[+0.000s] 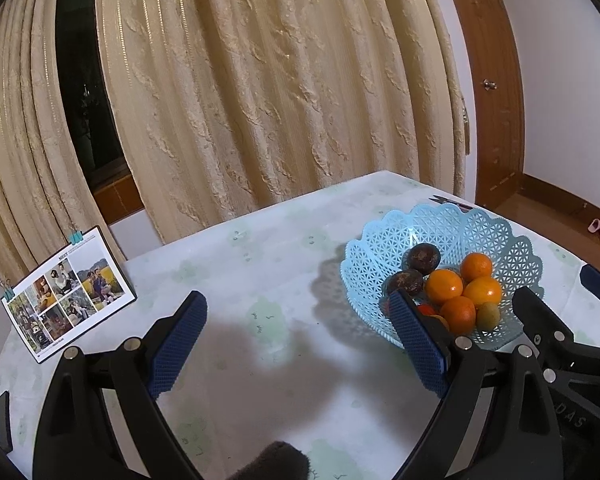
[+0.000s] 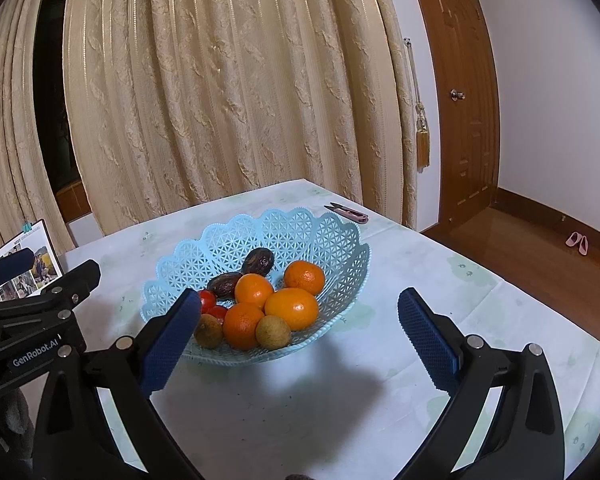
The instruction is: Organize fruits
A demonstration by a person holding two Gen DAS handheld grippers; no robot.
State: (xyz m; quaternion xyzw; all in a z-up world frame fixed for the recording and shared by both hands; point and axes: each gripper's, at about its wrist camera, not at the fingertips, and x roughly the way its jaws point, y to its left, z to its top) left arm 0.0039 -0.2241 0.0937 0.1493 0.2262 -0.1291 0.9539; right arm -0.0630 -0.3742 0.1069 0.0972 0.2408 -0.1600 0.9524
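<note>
My left gripper (image 1: 296, 332) and right gripper (image 2: 300, 332) both gape wide, holding nothing. Fruits (image 2: 268, 304) all piled in the blue basket (image 2: 300, 224) toward the table's (image 2: 340, 420) far edge, near the snips (image 2: 350, 213).

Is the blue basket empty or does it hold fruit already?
It holds fruit. The basket contains four oranges, two dark fruits, two small red ones and two brownish-green ones, piled toward its near side.
</note>
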